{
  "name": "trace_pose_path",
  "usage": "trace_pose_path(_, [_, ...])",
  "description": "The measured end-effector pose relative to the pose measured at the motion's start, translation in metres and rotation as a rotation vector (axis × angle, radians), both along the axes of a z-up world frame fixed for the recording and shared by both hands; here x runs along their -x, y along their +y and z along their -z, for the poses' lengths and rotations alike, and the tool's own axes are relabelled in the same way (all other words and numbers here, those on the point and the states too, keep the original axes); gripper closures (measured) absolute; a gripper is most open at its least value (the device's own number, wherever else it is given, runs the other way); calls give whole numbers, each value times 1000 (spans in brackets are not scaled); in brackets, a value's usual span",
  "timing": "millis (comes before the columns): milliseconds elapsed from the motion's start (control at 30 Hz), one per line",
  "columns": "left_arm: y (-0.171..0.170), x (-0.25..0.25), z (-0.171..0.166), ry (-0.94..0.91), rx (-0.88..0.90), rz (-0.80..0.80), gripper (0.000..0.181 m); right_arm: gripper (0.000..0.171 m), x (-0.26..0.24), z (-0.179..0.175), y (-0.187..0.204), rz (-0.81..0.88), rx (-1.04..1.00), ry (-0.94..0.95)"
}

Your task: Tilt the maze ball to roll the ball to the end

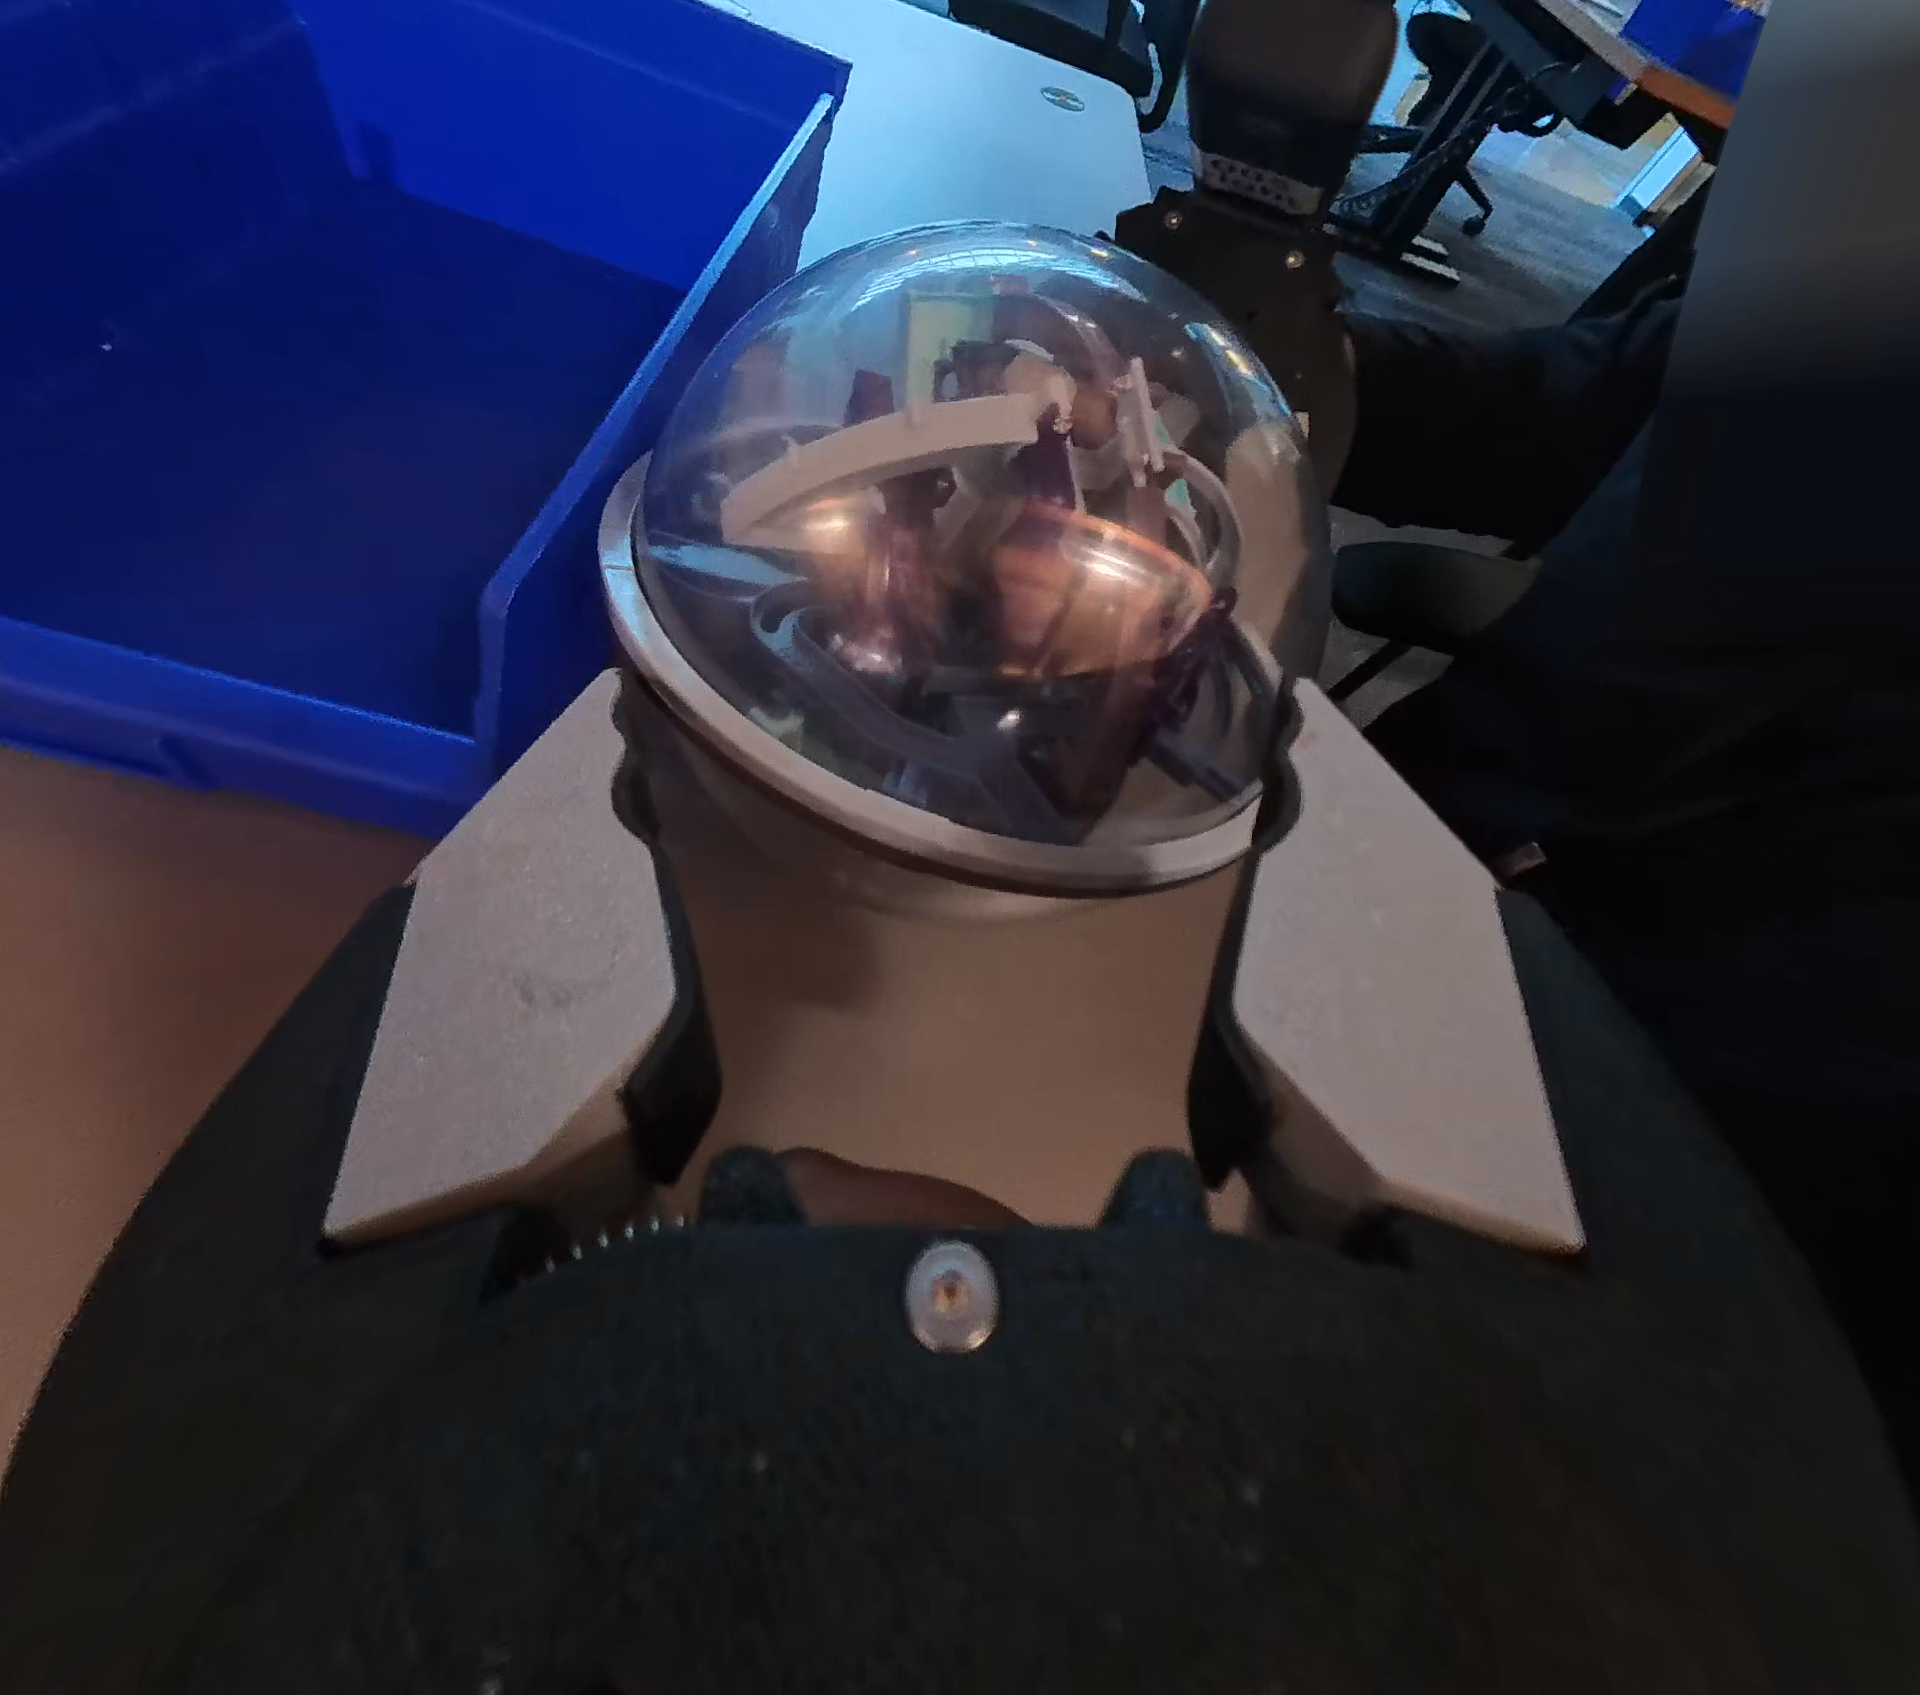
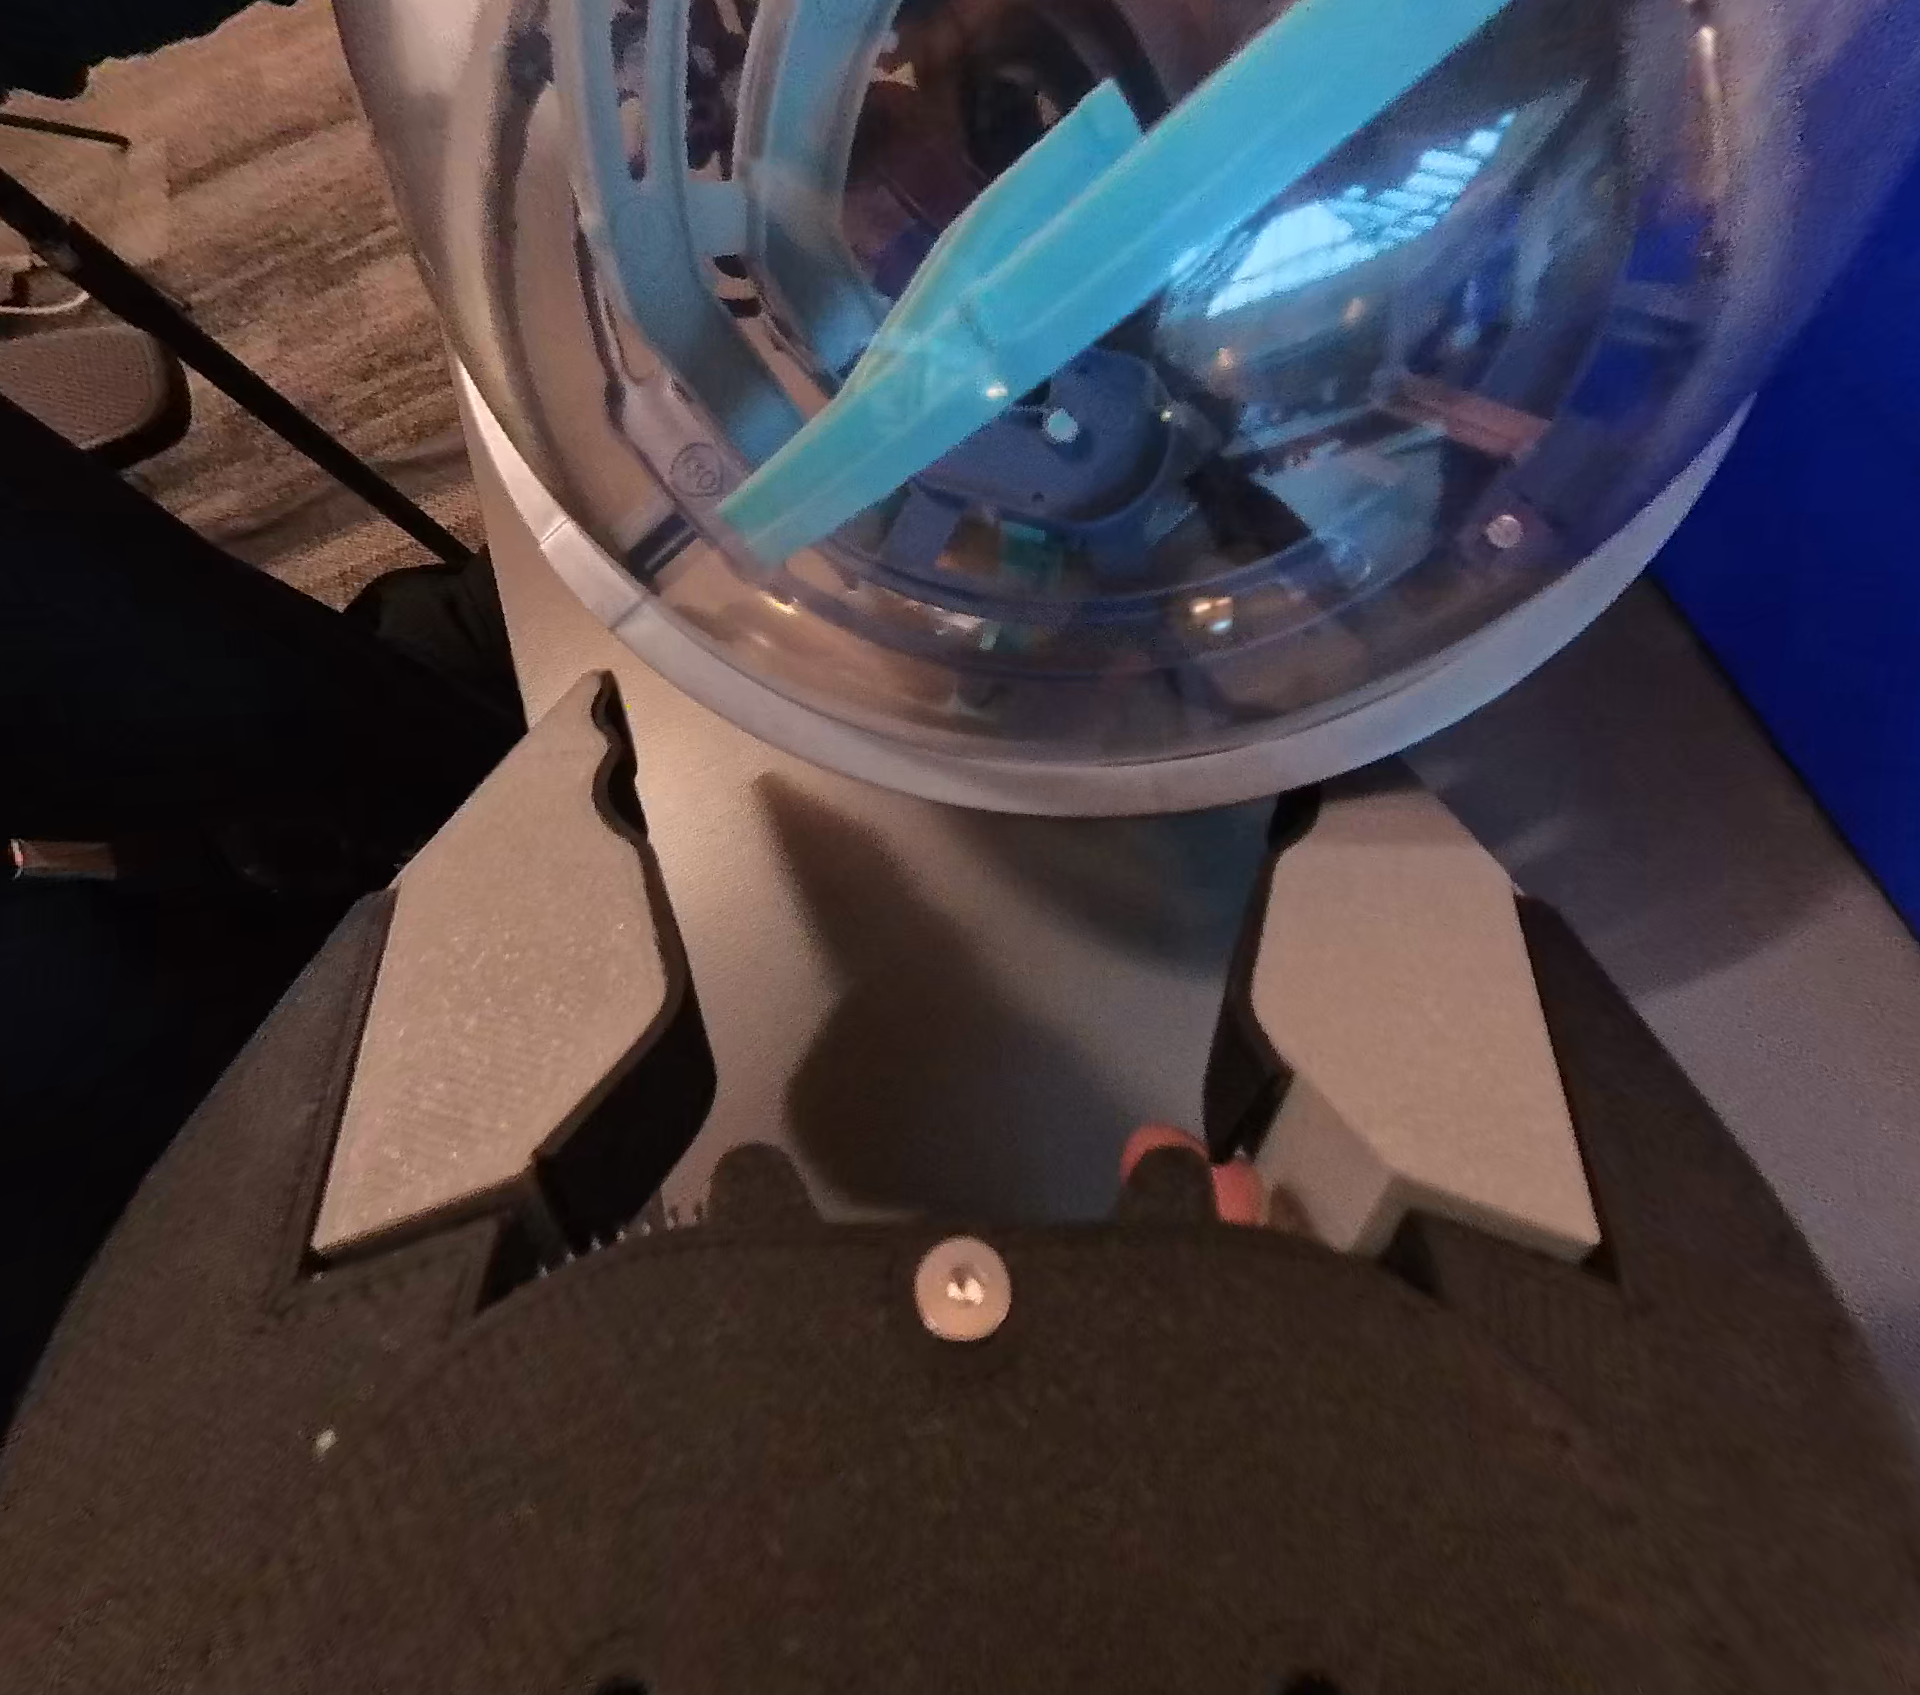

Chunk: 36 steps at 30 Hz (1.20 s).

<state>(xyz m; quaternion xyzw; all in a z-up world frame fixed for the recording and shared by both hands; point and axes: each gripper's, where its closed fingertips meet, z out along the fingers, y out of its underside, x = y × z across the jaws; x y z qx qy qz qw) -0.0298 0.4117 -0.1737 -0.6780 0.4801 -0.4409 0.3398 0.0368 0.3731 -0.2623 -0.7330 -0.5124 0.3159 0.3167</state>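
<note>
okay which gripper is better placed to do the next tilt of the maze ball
Neither clearly: both hold it. The left gripper and right gripper each clamp a grey handle on the maze ball, so the tilt likely needs both together. The small ball's position isn't discernible.

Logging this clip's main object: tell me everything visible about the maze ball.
The maze ball is a clear plastic sphere with a grey band around its middle, extending into a flat grey handle piece on each side. Inside run curved tracks: white and purple in the left wrist view, turquoise and pale blue in the right. It is tilted, held beside a blue bin. The left hand-held gripper and right hand-held gripper each clamp a handle piece. The small ball inside cannot be made out.
</note>
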Motion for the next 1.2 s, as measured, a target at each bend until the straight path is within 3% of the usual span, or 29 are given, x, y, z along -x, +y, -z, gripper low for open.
trace_pose_path(467, [8,6,-2,-9,-13,-13,66,54,-12,-9,11,28,-50,11])
trace_pose_path(733, [13,3,-6,-55,12,-29,74,40,-29,-12,46,68,-401,-80])
trace_pose_path(1000, [4,4,-5,-71,-27,38,74,79,-22,-19,39,0,-415,-1])
trace_pose_path(1200, [-4,3,4,-10,-113,106,63,66,-16,-23,35,-33,-374,44])
